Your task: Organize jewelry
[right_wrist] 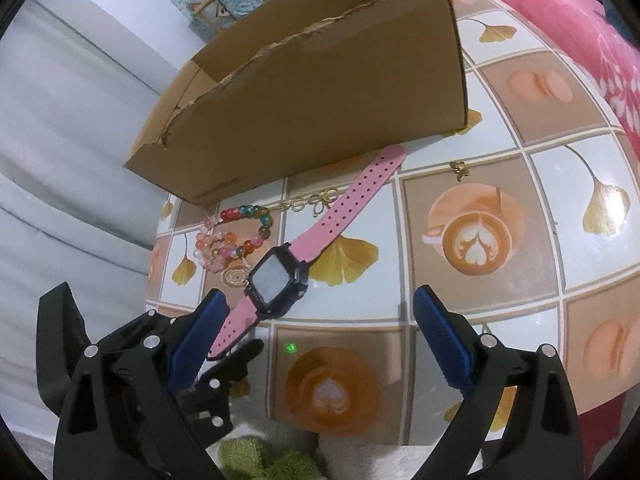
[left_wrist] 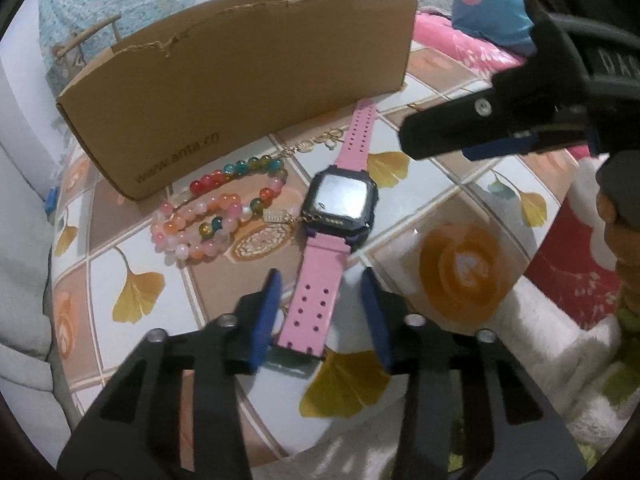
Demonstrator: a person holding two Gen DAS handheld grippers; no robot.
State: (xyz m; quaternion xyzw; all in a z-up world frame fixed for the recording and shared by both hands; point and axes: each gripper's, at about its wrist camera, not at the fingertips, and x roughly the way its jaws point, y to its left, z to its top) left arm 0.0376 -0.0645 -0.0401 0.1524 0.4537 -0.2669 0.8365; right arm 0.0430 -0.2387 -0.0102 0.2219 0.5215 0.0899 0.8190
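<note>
Jewelry [left_wrist: 266, 194] is what the first speaker asks after: "Where does it lie?"

Second: "All of it is out on the tiled surface [left_wrist: 500, 216], none of it in the cardboard box [left_wrist: 240, 72]. In the left wrist view, the box stands open-topped from ten to one o'clock, with the pieces just in front of its near wall."

First: "And the tongs?"

Second: "The left tongs [left_wrist: 320, 280] come in from six o'clock. Their blue pads stand apart on either side of the watch's near strap, with a gap showing on each side, so nothing is clamped. The right tongs [right_wrist: 320, 296] are spread wide over bare surface and hold nothing. In the left view they hang at two o'clock."

First: "Then the pieces, biggest first."

Second: "The pink-strapped watch [left_wrist: 340, 200] lies flat with its dark face up. Its far strap runs toward one o'clock and ends just at the foot of the box. The bead bracelets [left_wrist: 208, 216] are heaped at nine o'clock of the watch face, just beside it, some multicoloured and some pink and orange. A gold chain [left_wrist: 316, 142] of flower links lies at eleven o'clock of the face, between the box and the far strap. In the right wrist view, a small gold charm [right_wrist: 460, 170] sits alone at one o'clock of the face, well apart from the rest."
</note>
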